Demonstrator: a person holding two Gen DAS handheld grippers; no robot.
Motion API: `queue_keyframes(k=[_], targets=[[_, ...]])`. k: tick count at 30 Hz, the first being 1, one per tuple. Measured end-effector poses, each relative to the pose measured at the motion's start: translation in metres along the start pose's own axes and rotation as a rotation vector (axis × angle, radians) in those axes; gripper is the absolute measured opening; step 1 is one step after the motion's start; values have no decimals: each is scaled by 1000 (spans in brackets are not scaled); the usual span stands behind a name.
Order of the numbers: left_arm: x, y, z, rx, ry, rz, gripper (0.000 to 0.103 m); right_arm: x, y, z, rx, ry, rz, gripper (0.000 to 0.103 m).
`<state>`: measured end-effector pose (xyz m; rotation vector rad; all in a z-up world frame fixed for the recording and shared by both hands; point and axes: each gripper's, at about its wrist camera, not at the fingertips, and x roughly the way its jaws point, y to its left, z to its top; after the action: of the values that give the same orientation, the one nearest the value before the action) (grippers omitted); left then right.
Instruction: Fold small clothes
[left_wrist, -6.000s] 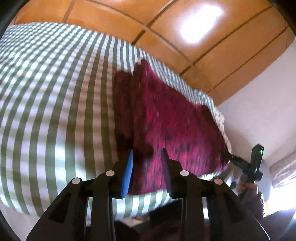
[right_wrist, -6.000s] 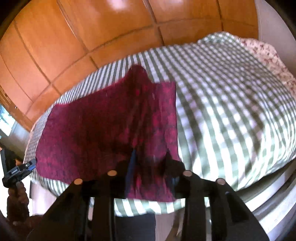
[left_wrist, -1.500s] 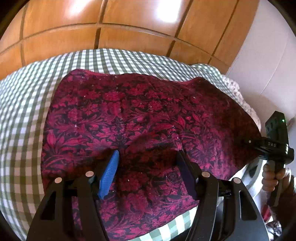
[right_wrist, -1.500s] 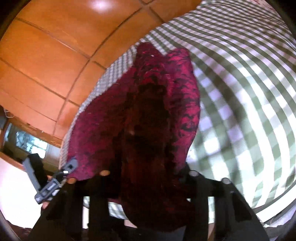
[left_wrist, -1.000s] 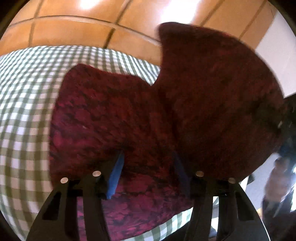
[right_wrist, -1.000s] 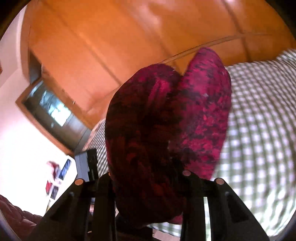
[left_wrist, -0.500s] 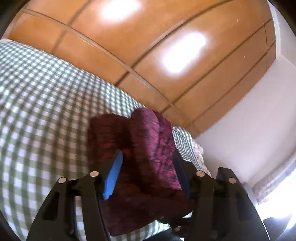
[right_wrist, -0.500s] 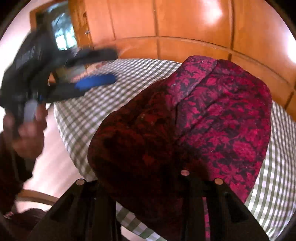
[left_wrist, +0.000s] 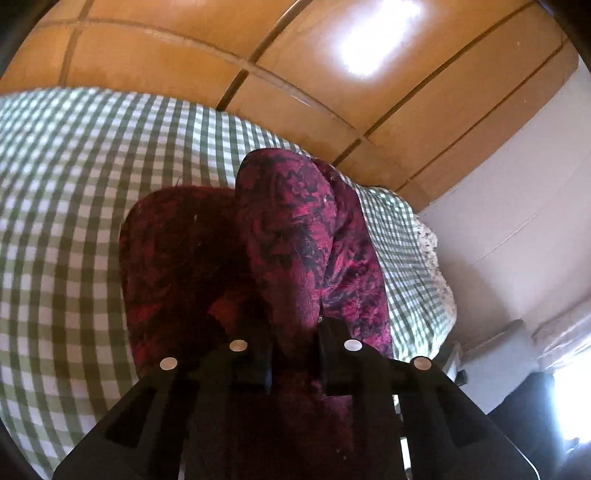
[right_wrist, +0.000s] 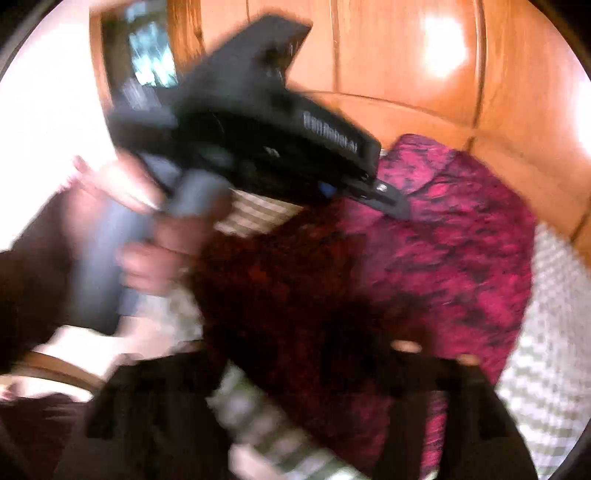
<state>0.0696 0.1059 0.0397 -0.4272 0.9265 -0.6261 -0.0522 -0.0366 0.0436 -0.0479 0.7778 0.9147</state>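
Crimson patterned cloth (left_wrist: 295, 236) on checked bed (left_wrist: 74, 184). Left wrist view: left claw (left_wrist: 293, 354) closing, jaws pinching cloth fold; cloth runs lengthwise straight ahead of claw. Right claw unseen here.

Right wrist view, blurred: right claw (right_wrist: 306, 373) opening, cloth (right_wrist: 461, 258) between jaws, grip unclear. Left claw (right_wrist: 388, 199) over cloth's far edge; person's hand (right_wrist: 162, 236) on handle.

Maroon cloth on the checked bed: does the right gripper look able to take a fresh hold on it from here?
Probably yes. The right gripper, jaws opening, sits right over the maroon cloth. The left gripper pinches a fold of it close by and might crowd the approach.
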Motion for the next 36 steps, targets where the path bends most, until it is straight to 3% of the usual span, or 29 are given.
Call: queue_keyframes(k=[3, 5, 7, 10, 14, 16, 17, 20, 24, 28, 31, 34, 36], targets=[[-9, -5, 1, 22, -13, 14, 16, -44, -30, -3, 134, -76, 143, 79], [-19, -4, -1, 26, -22, 25, 16, -68, -61, -5, 248, -140, 174, 79], [-27, -1, -3, 26, -31, 40, 16, -73, -90, 3, 300, -160, 99, 79], [-39, 2, -10, 10, -46, 74, 16, -57, -105, 0, 324, -99, 6, 68], [-49, 20, -26, -35, -57, 139, 16, -6, -85, 9, 260, -30, -55, 62], [-47, 32, -37, -53, -51, 225, 17, 17, -76, 17, 215, -6, -109, 62], [-45, 37, -39, -72, -46, 248, 19, 26, -69, 21, 169, 3, -161, 62], [-39, 49, -45, -119, -64, 329, 41, 41, -59, 20, 101, 34, -235, 68], [-38, 42, -46, -76, -74, 357, 45, 37, -61, 35, 98, 87, -182, 74], [-38, 43, -45, -83, -80, 350, 45, 10, -80, 65, 161, -4, -101, 74], [-42, 41, -49, -76, -85, 343, 45, 20, -95, 94, 192, -31, -145, 74], [-44, 41, -52, -82, -89, 331, 45, 53, -118, 123, 246, 22, -177, 74], [-44, 41, -54, -73, -90, 346, 50, 81, -124, 131, 211, 78, -262, 74]])
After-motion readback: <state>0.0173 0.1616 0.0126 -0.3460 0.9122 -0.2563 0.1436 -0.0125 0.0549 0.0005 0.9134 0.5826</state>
